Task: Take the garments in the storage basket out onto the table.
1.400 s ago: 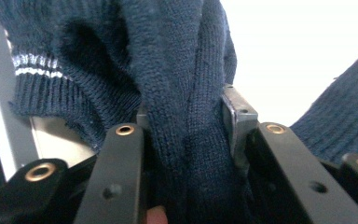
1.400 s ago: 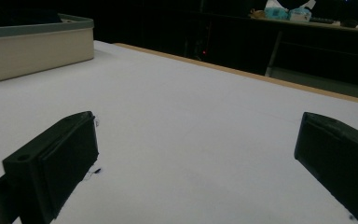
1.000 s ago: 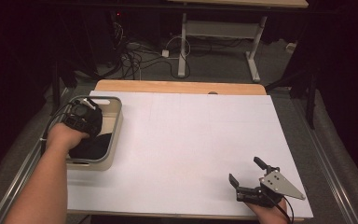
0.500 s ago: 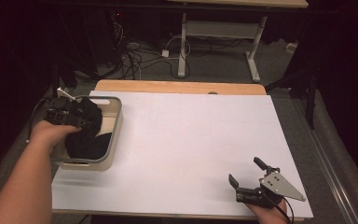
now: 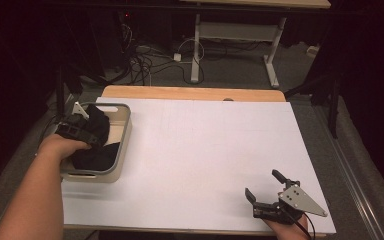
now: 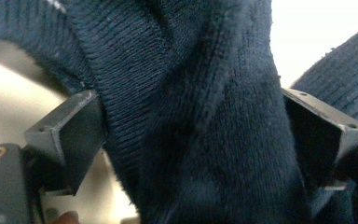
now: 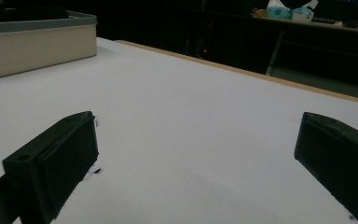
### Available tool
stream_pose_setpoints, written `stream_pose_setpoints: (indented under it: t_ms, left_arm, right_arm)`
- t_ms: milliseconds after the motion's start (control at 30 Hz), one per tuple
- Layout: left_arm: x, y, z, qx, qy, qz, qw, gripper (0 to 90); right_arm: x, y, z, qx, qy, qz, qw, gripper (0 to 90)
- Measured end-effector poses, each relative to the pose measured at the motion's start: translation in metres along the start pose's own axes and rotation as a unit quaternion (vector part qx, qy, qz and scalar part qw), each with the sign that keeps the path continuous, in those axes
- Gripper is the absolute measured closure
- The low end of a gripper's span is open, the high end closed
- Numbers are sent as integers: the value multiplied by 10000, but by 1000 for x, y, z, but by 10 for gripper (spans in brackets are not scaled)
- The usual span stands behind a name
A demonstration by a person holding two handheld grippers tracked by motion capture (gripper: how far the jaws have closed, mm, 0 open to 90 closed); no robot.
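A dark navy knitted garment [image 5: 96,142] lies bunched in a beige bin [image 5: 123,145] at the table's left side. My left gripper [image 5: 82,129] is over the bin and shut on a fold of that garment [image 6: 200,121], which fills the space between its two black jaws. My right gripper [image 5: 264,186] rests at the table's front right corner, its jaws wide apart with only bare white tabletop [image 7: 186,130] between them. The bin [image 7: 37,42] sits far off at the upper left of the right gripper view.
The white tabletop [image 5: 210,150] spreads between bin and right gripper. A wooden strip [image 5: 190,93] runs along the far edge. Beyond it are cables and a desk frame [image 5: 230,45] on the floor.
My left hand and gripper have drawn back toward the bin's left side and lifted slightly, pulling dark fabric up with them. The right gripper has stayed put.
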State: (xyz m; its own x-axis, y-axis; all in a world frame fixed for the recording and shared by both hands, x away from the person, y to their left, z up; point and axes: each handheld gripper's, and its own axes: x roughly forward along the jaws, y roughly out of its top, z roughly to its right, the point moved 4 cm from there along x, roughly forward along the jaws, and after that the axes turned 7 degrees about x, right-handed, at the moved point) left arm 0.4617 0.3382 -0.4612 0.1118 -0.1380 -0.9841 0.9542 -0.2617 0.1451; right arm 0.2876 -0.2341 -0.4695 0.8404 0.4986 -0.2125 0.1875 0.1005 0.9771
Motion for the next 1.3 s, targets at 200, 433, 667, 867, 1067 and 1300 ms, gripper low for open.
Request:
stream_pose_setpoints:
  t_ms: [200,433,667,867,1067,1300]
  left_arm:
    - [14,8,7,80,480,-446,9978,78]
    - [32,13,7,272,712,-687,9947,107]
    - [29,10,4,285,741,-389,9961,229]
    - [24,6,4,544,921,-194,9941,417]
    - [20,4,3,542,845,-116,9949,457]
    - [7,7,2,475,593,-265,9968,475]
  right_arm:
    - [-2,0,-1,-4,4,20,10000,2]
    - [1,-1,-1,-18,21,-19,10000,2]
    - [3,-1,-5,-92,64,-38,9999,2]
    - [4,0,-6,-90,70,-32,9999,2]
    - [2,1,-5,-90,62,-12,9999,2]
    - [1,2,-1,-41,53,34,10000,2]
